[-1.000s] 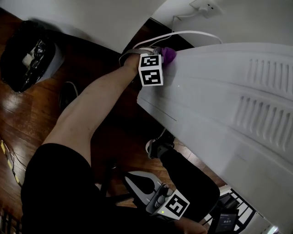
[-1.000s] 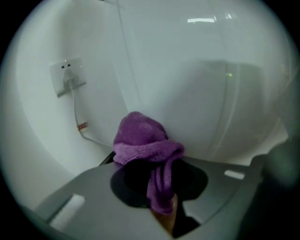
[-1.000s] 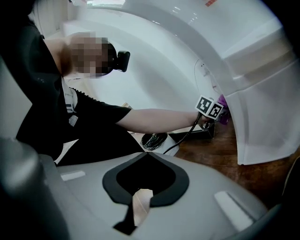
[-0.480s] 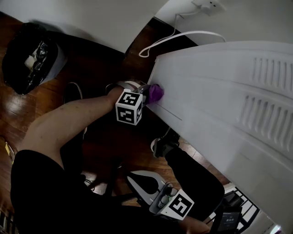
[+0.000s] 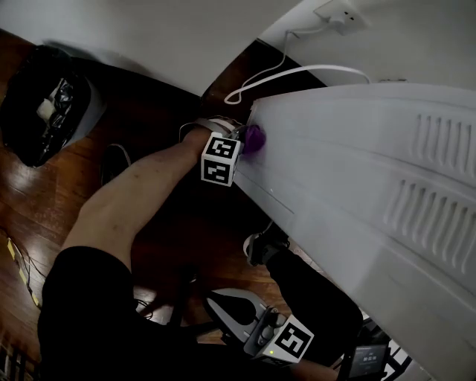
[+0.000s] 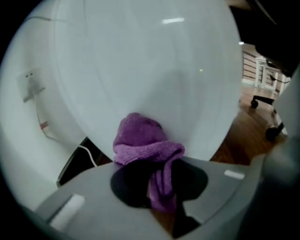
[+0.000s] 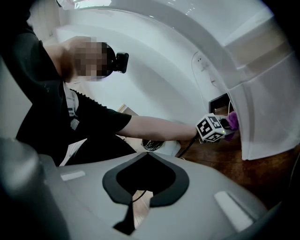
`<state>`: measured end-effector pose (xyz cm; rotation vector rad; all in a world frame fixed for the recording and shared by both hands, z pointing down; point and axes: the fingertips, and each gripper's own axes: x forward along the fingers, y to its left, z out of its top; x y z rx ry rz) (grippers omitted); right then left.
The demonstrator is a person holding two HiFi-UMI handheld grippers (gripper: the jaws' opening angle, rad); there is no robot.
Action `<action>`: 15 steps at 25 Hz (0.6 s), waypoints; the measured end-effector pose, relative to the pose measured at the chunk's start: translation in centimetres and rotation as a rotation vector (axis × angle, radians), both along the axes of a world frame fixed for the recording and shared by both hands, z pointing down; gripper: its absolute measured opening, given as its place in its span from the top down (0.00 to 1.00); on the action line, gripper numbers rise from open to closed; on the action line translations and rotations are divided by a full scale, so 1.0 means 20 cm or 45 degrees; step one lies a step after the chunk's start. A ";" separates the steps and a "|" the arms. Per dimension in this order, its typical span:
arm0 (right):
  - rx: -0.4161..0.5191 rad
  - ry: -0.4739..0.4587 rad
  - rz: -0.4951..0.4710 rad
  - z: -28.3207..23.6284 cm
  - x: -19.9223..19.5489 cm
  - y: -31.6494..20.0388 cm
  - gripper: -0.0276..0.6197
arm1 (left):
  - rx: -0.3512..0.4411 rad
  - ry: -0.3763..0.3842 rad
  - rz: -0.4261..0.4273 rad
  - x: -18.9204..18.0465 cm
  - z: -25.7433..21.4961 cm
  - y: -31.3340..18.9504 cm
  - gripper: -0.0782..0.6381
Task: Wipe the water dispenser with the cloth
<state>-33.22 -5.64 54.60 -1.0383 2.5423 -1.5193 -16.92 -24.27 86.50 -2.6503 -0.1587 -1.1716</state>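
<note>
The white water dispenser fills the right of the head view, with louvred vents on its panel. My left gripper is shut on a bunched purple cloth and presses it against the dispenser's near edge, just below the top corner. In the left gripper view the cloth sticks out of the shut jaws and touches the curved white dispenser wall. My right gripper hangs low near the person's knee, shut and holding nothing. From the right gripper view the cloth meets the dispenser's corner.
A white cable runs from a wall socket behind the dispenser. A black bin with a bag stands at the left on the wood floor. The person's shoe is by the dispenser's base. A wheeled stand stands beyond.
The left gripper has slid the cloth from the dispenser's top corner down along its near edge. The right gripper has stayed where it was, shut.
</note>
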 end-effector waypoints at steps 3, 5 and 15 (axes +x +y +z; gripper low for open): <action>-0.016 0.007 0.019 0.02 0.03 0.00 0.95 | 0.012 -0.040 -0.174 0.05 0.12 -0.21 0.75; -0.008 -0.004 0.035 0.01 0.03 -0.01 0.95 | 0.012 -0.045 -0.282 0.07 0.17 -0.34 0.75; -0.009 -0.015 0.052 0.00 0.04 -0.01 0.95 | 0.079 -0.102 -0.146 0.05 0.19 -0.35 0.74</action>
